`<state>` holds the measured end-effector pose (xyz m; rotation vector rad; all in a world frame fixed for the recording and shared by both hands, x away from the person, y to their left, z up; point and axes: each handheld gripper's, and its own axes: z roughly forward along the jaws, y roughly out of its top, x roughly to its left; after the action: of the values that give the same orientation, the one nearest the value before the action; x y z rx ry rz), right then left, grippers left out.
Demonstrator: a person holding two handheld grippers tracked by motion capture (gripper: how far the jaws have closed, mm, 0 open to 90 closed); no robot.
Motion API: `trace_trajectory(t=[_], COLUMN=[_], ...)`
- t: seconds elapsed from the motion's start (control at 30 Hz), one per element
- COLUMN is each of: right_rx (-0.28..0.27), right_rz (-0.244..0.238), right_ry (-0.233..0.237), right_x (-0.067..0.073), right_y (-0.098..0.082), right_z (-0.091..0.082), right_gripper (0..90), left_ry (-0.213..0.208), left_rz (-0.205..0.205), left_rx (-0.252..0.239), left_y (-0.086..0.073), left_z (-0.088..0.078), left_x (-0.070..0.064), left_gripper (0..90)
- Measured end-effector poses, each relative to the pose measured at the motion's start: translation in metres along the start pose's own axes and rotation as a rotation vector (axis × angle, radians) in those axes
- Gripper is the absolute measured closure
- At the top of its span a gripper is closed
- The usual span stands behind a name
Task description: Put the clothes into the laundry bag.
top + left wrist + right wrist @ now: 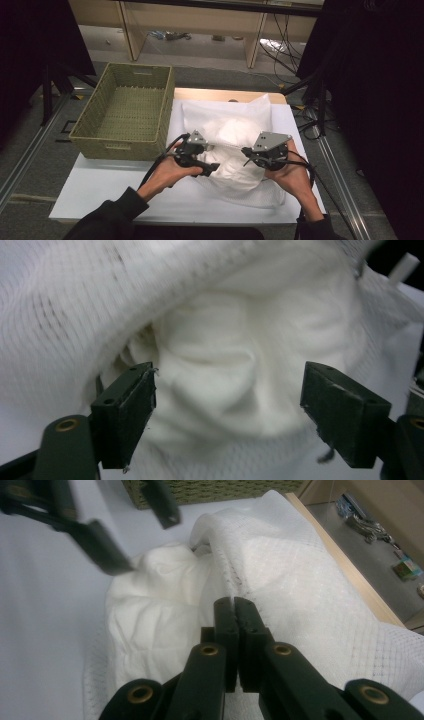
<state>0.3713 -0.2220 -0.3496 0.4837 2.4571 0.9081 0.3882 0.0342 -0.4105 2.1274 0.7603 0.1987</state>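
1. Count: 2 grippers, 1 white mesh bag (250, 120), 1 white bundle of cloth (235, 155) in the bag's mouth, 1 woven basket (90, 131), 1 white surface (100, 185).
2. Left gripper (212, 167): jaws apart, nothing pinched. In the left gripper view (227, 410) both jaws stand wide, cloth bundle (215, 370) between and beyond them; pads not pressing it, as far as can be seen.
3. Right gripper (246, 151): jaws clenched. Right gripper view (234, 607) shows the tips tight together at the mesh bag (300, 580) edge; looks like a grip on the mesh, but the fabric betw. the pads is too thin to make out for sure.
4. Where: bag lies mid-surface, just right of the basket, far end reaching the wooden edge strip (220, 94). Bundle sits at the near end, betw. both grippers.
5. Edges/room: basket at far left, overhanging the surface's left edge, no contents seen. Open white surface front-left and along the near edge. Bag's right side near the surface's right edge.
6. View diffs: high view gives basket, hands, whole layout. Left gripper view gives the mesh weave (75, 300) arching over the bundle. Right gripper view gives the left gripper (140, 530) blurred over the bundle (150, 600), plus the basket (210, 490) wall and floor clutter off to the right.
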Motion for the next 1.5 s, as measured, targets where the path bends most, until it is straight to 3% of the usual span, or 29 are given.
trace_trajectory(t=[0.1,0.2,0.23,0.27,0.3,0.33,0.37,0.4,0.47,0.53,0.57,0.6,0.67,0.73,0.77,0.8,0.87,0.9,0.93,1.0,1.03,1.13,1.2,1.27,1.3,1.37,1.43,1.47,1.5], right_rx=[0.002,0.001,0.001,0.002,0.001,0.001,0.001,0.001,0.002,0.010,0.010,0.005,-0.006,-0.011,-0.005,-0.005,-0.001,-0.001,0.008,0.018,0.022,0.023,0.022,0.026,0.021,0.026,0.026,0.026,0.028], right_rz=[0.007,-0.008,-0.008,-0.010,-0.010,-0.010,-0.009,-0.016,-0.014,-0.002,-0.002,0.015,0.008,-0.009,-0.007,-0.012,-0.009,-0.009,-0.002,0.012,0.017,0.017,0.025,0.044,0.018,0.032,0.016,0.016,0.015], right_ry=[-0.003,0.001,0.001,0.003,0.004,0.004,0.006,0.007,0.009,0.022,0.022,0.017,0.017,0.016,0.017,0.009,0.010,0.010,0.016,0.021,0.024,0.022,0.015,0.013,0.017,0.014,0.025,0.025,0.026], right_x=[0.001,0.002,0.002,0.003,0.003,0.003,0.003,0.002,0.002,0.001,0.001,0.002,0.002,0.001,0.002,0.001,0.000,0.000,0.000,0.000,-0.002,-0.002,-0.003,-0.001,-0.002,0.000,0.000,0.000,0.000], right_y=[0.001,0.002,0.002,0.002,0.002,0.002,0.002,0.002,0.000,-0.002,-0.002,-0.002,0.000,0.002,0.003,0.002,-0.001,-0.001,-0.002,-0.006,-0.008,-0.008,-0.008,-0.007,-0.007,-0.007,-0.006,-0.006,-0.006], right_z=[0.001,0.001,0.001,0.001,0.002,0.002,0.002,0.003,0.006,0.007,0.007,0.005,0.002,-0.001,-0.002,-0.001,0.002,0.002,0.003,0.006,0.008,0.007,0.006,0.006,0.007,0.008,0.009,0.009,0.009], right_gripper=[90.0,90.0,90.0,90.0,90.0,90.0,90.0,90.0,90.0,90.0,90.0,90.0,90.0,90.0,90.0,90.0,90.0,90.0,90.0,90.0,90.0,90.0,90.0,90.0,90.0,90.0,90.0,90.0,90.0], left_ry=[-0.018,-0.008,-0.008,-0.008,-0.014,-0.014,-0.036,-0.064,-0.072,-0.071,-0.071,-0.064,-0.037,-0.015,0.008,0.012,0.009,0.009,0.016,0.026,0.030,0.080,0.063,0.048,0.041,0.050,0.042,0.036,0.024], left_rz=[0.033,0.070,0.070,0.056,0.062,0.062,0.044,0.011,0.044,-0.007,-0.007,-0.019,0.028,0.031,-0.037,-0.070,-0.080,-0.116,-0.101,-0.079,-0.073,0.006,0.002,-0.002,0.012,0.021,0.027,0.037,0.055], left_rx=[0.061,0.121,0.121,0.123,0.117,0.117,0.110,0.081,0.052,-0.029,-0.029,-0.049,-0.051,-0.032,-0.042,-0.044,-0.036,-0.062,-0.051,-0.020,-0.011,0.009,0.039,0.076,0.105,0.110,0.093,0.089,0.086], left_y=[-0.019,-0.034,-0.034,-0.035,-0.033,-0.033,-0.029,-0.025,-0.015,-0.001,-0.001,0.013,0.022,0.024,0.025,0.024,0.022,0.021,0.020,0.019,0.019,0.009,-0.001,-0.013,-0.017,-0.023,-0.025,-0.024,-0.022], left_z=[0.001,0.027,0.027,0.042,0.050,0.050,0.057,0.063,0.072,0.079,0.079,0.080,0.084,0.088,0.099,0.103,0.106,0.108,0.105,0.095,0.090,0.069,0.060,0.055,0.055,0.060,0.069,0.073,0.076], left_x=[-0.006,-0.006,-0.006,-0.006,-0.006,-0.006,-0.005,-0.007,-0.009,-0.014,-0.014,-0.013,-0.007,-0.001,0.013,0.017,0.020,0.018,0.017,0.013,0.012,0.003,0.000,-0.004,-0.005,-0.006,-0.004,-0.002,0.003], left_gripper=[18.6,17.2,17.5,19.0,23.2,35.3,35.3,52.5,70.7,79.1,79.9,80.4,80.7,80.8,80.8,80.4,77.9,77.9,75.4,62.5,47.2,36.2,26.7,24.7,24.7,24.3,39.9,39.9,50.7])
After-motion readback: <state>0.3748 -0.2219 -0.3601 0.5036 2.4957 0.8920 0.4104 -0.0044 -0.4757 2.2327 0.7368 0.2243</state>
